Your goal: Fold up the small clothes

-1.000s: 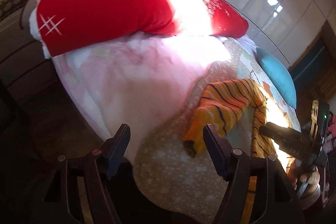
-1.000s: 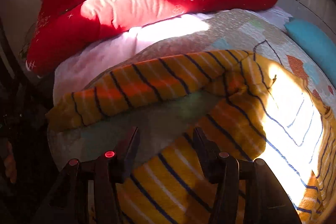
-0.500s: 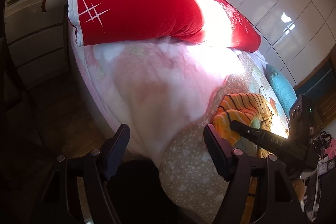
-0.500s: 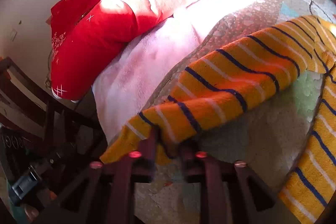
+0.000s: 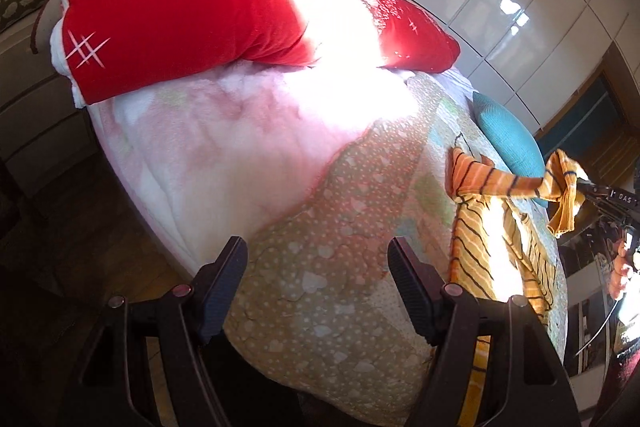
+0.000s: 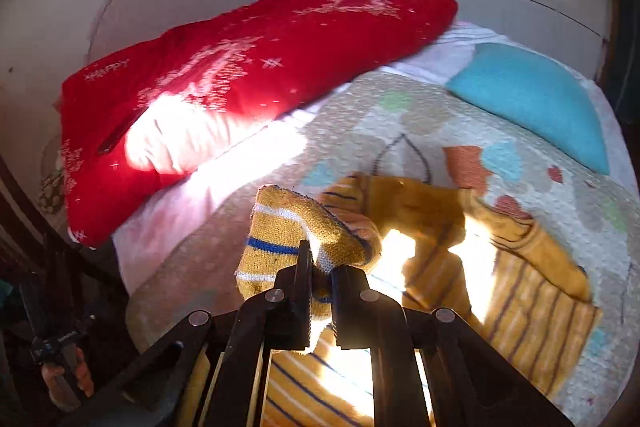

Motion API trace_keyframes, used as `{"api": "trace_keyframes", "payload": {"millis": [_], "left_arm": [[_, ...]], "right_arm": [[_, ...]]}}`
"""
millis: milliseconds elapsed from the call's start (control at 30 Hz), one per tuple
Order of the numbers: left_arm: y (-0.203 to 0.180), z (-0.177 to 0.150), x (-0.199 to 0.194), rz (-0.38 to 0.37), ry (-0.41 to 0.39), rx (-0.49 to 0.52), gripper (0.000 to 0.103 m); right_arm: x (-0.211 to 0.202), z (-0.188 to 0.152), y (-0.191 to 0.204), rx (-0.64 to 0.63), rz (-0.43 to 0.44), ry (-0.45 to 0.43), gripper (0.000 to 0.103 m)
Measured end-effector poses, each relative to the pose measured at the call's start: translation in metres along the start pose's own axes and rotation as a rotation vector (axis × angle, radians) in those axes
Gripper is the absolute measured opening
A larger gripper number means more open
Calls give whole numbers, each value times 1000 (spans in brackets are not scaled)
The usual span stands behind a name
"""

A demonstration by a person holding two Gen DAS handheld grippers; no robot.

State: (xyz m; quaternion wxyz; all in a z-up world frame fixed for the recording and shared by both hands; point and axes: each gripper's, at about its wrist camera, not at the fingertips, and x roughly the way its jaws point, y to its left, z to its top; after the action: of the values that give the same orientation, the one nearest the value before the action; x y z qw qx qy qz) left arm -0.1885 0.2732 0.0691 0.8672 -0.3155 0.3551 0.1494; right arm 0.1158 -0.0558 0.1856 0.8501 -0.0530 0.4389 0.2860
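The right tongs (image 6: 320, 283) are pinching the ribbed cuff of a yellow knitted sweater (image 6: 532, 311) — a chunky knit crossed by thin dark blue and white stripes. The cuff is bunching into a rounded lump above the closed jaws, and the sleeve is stretching back from it to the body of the garment, which is lying crumpled on the near right part of the bed. In the left wrist view the same sleeve is hanging as a taut band from the garment to the right tongs (image 5: 580, 185) at the right edge, where the letters "DAS" are showing in white on the black tool.

The left tongs (image 5: 316, 283) are standing wide with nothing between them, hovering over the quilt (image 5: 328, 227) — a puckered beige fabric dotted with small pale hearts.

A plump red cushion (image 6: 240, 87) with white snowflake stitching is lying across the far end of the bed, the word "HAPPY" readable near its left corner. A teal textured pillow (image 6: 532, 103) is sitting at the far right.
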Motion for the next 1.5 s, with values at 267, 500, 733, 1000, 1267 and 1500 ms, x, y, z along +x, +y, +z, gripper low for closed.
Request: {"api": "trace_keyframes", "payload": {"millis": [267, 500, 733, 1000, 1267, 1500], "left_arm": [[-45, -8, 11, -41, 38, 100, 72], [-74, -13, 19, -50, 68, 160, 72], [-101, -25, 24, -55, 90, 249, 72], [-112, -32, 27, -81, 108, 243, 72], [-119, -39, 27, -111, 122, 268, 72], [-122, -45, 32, -106, 144, 286, 72]], "right_arm": [[16, -62, -169, 163, -615, 142, 39], [-19, -104, -199, 380, -395, 34, 47], [13, -125, -186, 295, -416, 61, 66], [22, -102, -177, 8, -774, 59, 9], [0, -163, -198, 102, -805, 122, 68], [-48, -222, -200, 312, -677, 75, 68]]}}
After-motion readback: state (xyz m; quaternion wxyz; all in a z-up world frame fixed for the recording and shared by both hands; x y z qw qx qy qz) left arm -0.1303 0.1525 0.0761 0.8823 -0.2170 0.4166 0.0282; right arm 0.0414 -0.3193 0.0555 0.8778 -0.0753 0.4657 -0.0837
